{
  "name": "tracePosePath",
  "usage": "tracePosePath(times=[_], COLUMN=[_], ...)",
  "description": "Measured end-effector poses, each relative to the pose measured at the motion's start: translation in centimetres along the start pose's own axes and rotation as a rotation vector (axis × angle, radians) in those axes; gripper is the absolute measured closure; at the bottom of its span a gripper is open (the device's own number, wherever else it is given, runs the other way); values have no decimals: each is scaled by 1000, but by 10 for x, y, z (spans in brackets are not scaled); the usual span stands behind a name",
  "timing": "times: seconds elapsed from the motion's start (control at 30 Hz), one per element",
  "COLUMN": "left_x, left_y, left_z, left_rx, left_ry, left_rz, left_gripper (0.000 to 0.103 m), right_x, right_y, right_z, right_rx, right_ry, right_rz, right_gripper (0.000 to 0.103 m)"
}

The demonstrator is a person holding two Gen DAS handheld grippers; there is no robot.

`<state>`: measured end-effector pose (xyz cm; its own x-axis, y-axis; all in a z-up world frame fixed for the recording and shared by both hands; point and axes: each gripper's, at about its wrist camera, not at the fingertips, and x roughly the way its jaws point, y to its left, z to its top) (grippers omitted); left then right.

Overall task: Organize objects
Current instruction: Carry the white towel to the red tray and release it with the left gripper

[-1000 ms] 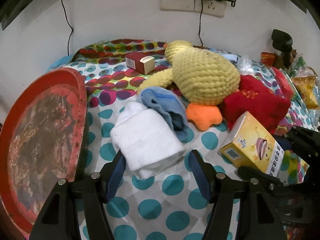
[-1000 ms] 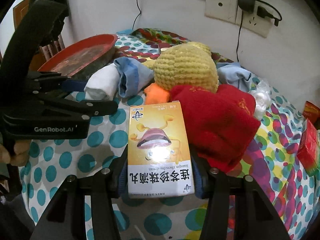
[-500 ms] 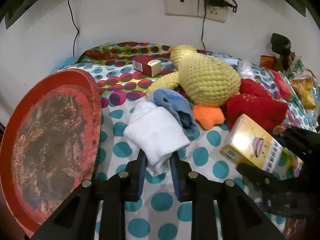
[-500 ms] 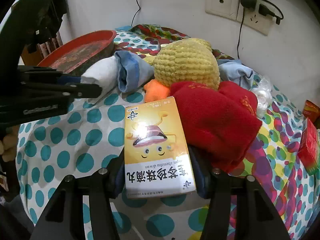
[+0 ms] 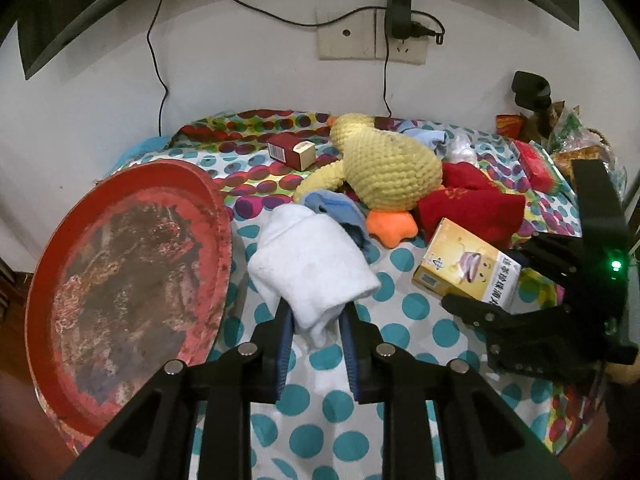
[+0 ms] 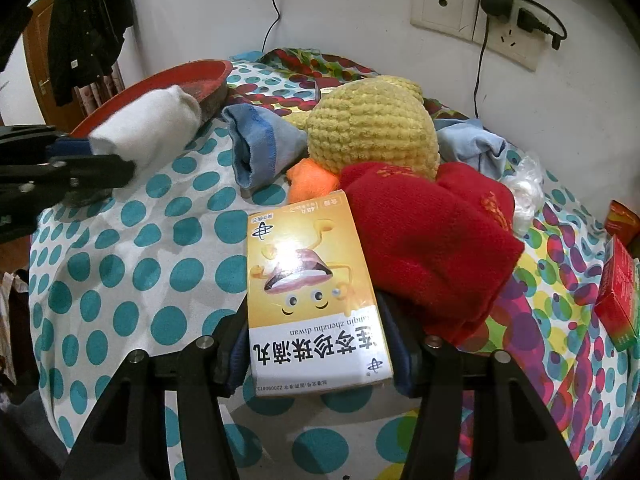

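Observation:
My left gripper (image 5: 316,322) is shut on the near end of a rolled white sock (image 5: 312,270), lifted just above the polka-dot cloth; the right wrist view shows the sock (image 6: 148,128) in front of the red tray (image 6: 176,76). That tray (image 5: 120,280) lies left of the sock. My right gripper (image 6: 316,344) is shut on a yellow medicine box (image 6: 312,288), whose near end sits between the pads; from the left wrist view the box (image 5: 464,268) is at the right. Behind lie a blue sock (image 5: 340,212), a yellow plush duck (image 5: 384,168) and a red sock (image 5: 468,204).
A small dark red box (image 5: 290,150) sits at the back of the table. Red packets (image 6: 620,284) and snack bags (image 5: 576,152) crowd the right edge. Wall sockets with a charger (image 5: 400,20) and cables hang behind. Polka-dot cloth (image 6: 132,272) lies bare in front.
My left gripper closed on the white sock and lifted it up and back, away from the blue sock. The right gripper kept still with the yellow box.

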<state>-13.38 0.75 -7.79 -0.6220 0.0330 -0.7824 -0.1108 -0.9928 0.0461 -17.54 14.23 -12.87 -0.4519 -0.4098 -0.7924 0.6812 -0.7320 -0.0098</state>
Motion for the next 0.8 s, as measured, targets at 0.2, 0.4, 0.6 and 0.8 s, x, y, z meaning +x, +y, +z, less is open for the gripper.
tracePosePath(times=[0.2,0.4,0.6,0.8], left_x=[-19,-33,-30,-18], left_y=[12,41,76,112], left_z=[2,5,5,6], left_rx=[-8,-33,-63,-81], left_ry=[-29,-51,-41,-28], left_rz=[36,91,151,220], left_gripper=[80,80,80,80], right_x=[0,1,2,3], right_y=[0,0,-2,-2], right_z=[0,-1,-2,-2], right_rx=[-1,0,1,1], right_ry=[0,1,2,2], right_rz=[0,-3,-6,-6], right_gripper=[49,47,45,45])
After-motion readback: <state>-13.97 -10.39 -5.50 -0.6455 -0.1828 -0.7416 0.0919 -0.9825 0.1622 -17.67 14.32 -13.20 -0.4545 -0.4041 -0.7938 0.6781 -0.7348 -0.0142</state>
